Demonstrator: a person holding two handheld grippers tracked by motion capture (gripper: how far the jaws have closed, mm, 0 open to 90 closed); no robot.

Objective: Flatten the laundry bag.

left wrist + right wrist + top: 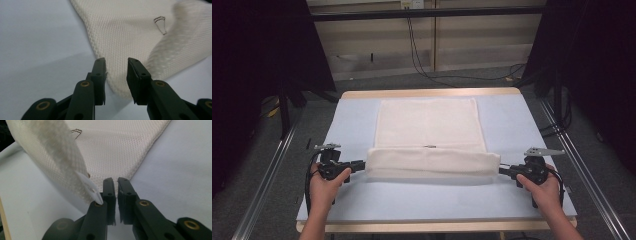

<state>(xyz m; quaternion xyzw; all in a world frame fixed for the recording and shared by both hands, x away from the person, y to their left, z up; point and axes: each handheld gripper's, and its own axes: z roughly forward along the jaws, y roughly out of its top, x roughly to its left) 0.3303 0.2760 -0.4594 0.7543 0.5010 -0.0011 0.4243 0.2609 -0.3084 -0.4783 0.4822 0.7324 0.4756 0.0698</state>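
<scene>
A cream woven towel (429, 132) lies in the middle of a pale blue worktop (522, 130). Its near edge is folded back over itself into a long, soft roll that runs across the worktop from left to right, while the far part lies flat and reaches toward the worktop's far edge. A small dark mark sits on the cloth just behind the fold.

The left hand-held gripper (359, 164) meets the left end of the fold, held by the person's left hand (326, 184). In the left gripper view, this hand-held gripper (116, 71) has its jaws apart, with a corner of the towel (130, 32) lying in the gap between them and not pinched.

The right hand-held gripper (503, 171) meets the right end of the fold, held by the person's right hand (546, 189). In the right gripper view, this hand-held gripper (116, 188) has its jaws drawn nearly together on the tip of the towel's corner (110, 150), with only a narrow slit between them. A raised fold of cloth hangs at the left of that view, with a small white tag just beside the left jaw.

The worktop has a light wooden rim along its far and near edges. It stands on a grey carpeted floor (272, 170), with metal rails (267, 175) running along both sides. Beyond it are pale wall panels (472, 40), black cables (422, 65) trailing down to the floor, and dark curtains (257, 50) at either side.
</scene>
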